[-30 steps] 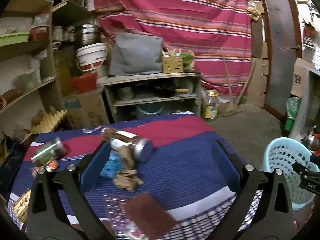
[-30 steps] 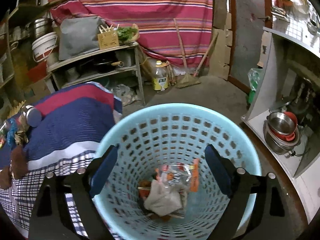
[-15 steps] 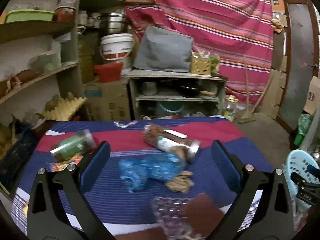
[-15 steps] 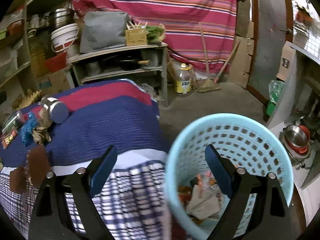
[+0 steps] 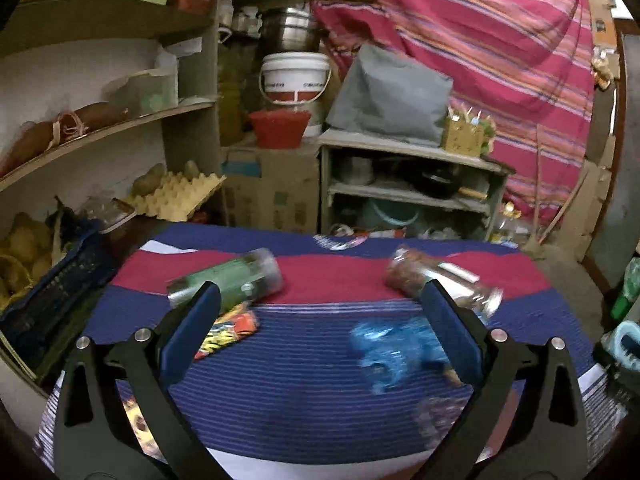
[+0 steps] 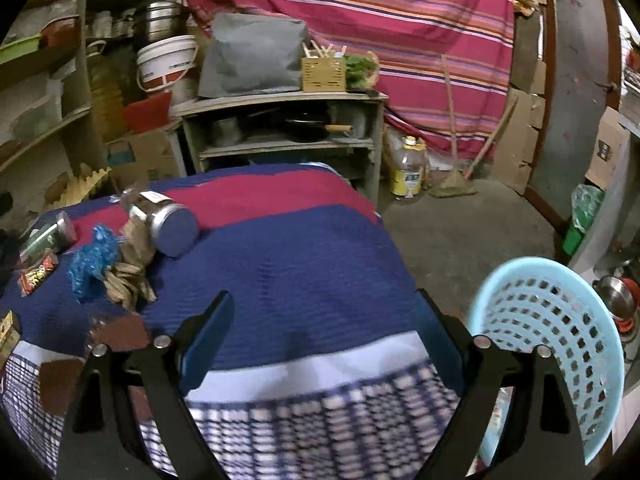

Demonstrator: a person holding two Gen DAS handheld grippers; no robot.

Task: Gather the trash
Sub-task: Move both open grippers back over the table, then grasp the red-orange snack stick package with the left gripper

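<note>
**Table still littered, both grippers free**

On the left wrist view, the left gripper (image 5: pixel 320 328) hangs over the striped cloth of the table (image 5: pixel 304 408) with its jaws spread wide and nothing between them. Ahead of it lie a green-filled jar (image 5: pixel 228 278) on its side, a brown-filled jar (image 5: pixel 436 280) also on its side, a bright snack wrapper (image 5: pixel 228 330) just beside the left finger, and a crumpled blue plastic bag (image 5: pixel 392 350) near the right finger. A clear wrapper at the lower right is too blurred to make out. Only a sliver of the light blue basket (image 5: pixel 626 340) shows at the far right edge.

From the right wrist view, the right gripper (image 6: pixel 322 334) is likewise wide apart and empty, over the table's near edge. The basket (image 6: pixel 560 320) stands on the floor just beside the table, to the right; its contents are hidden from this angle. The blue bag (image 6: pixel 92 260), torn brown paper scraps (image 6: pixel 128 276) and flat brown pieces (image 6: pixel 120 334) remain on the cloth.

Judging by this, collection is unfinished: several scraps still await pickup, and no piece is currently in hand.
</note>
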